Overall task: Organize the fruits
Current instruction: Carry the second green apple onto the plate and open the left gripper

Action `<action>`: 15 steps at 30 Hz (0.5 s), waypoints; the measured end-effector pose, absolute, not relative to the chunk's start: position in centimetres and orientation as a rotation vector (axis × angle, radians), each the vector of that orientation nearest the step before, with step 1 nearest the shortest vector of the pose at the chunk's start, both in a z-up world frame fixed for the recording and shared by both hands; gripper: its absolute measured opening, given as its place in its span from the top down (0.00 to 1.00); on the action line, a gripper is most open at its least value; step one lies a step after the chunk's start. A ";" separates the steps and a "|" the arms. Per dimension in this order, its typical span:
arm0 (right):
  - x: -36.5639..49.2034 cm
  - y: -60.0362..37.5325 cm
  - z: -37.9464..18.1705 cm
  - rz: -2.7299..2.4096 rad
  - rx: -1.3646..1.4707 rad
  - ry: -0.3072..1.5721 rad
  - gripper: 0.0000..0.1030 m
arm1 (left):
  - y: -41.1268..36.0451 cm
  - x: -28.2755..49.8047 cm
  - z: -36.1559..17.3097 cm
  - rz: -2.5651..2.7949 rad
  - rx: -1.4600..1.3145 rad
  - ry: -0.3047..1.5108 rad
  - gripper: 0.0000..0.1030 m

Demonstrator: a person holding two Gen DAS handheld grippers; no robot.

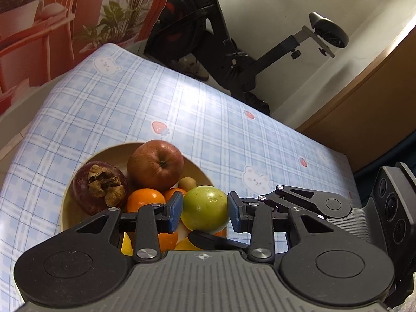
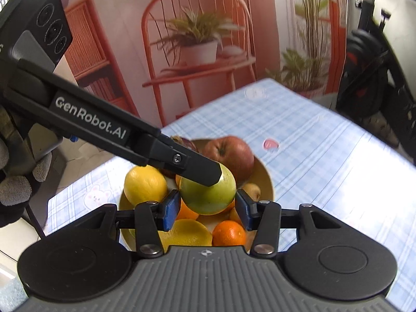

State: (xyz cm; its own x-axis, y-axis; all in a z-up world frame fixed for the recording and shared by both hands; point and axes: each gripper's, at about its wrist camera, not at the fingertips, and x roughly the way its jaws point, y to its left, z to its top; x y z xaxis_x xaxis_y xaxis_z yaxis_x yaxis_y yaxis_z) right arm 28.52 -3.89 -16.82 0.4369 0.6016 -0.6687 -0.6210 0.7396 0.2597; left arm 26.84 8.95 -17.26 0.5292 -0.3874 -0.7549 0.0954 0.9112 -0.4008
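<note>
A tan bowl (image 1: 66, 197) on the blue checked tablecloth holds a red apple (image 1: 156, 165), a dark mangosteen (image 1: 100, 187), oranges (image 1: 145, 200), lemons (image 2: 144, 184) and a small kiwi (image 1: 187, 183). A green apple (image 1: 205, 209) sits between the blue pads of my left gripper (image 1: 205, 210), which touch its sides. In the right wrist view the same green apple (image 2: 208, 195) lies between the pads of my right gripper (image 2: 208, 206), also closed against it. The left gripper's finger (image 2: 200, 169) crosses over the apple's top there.
The bowl (image 2: 267, 182) stands near the table's front. An exercise bike (image 1: 234, 39) stands beyond the table's far edge. A printed backdrop with an orange chair and plants (image 2: 197, 44) hangs behind. A gloved hand (image 2: 15, 179) is at the left.
</note>
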 end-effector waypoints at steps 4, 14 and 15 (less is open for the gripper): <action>29.2 -4.1 -17.3 0.756 -0.006 0.850 0.52 | 9.2 27.4 -18.0 -0.295 -0.337 0.985 0.61; 28.7 -3.8 -17.6 0.740 -0.029 0.883 0.49 | 9.6 26.6 -17.8 -0.249 -0.341 0.971 0.62; 28.7 -3.9 -17.4 0.731 -0.032 0.877 0.47 | 9.7 26.3 -17.5 -0.249 -0.343 0.962 0.62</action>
State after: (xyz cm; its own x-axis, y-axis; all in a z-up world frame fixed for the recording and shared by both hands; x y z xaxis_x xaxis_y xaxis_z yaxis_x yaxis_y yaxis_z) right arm 28.65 -3.91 -17.42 0.4165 0.5692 -0.7089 -0.5947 0.7604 0.2612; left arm 26.34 9.70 -17.53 0.5501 -0.3559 -0.7555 0.0555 0.9182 -0.3921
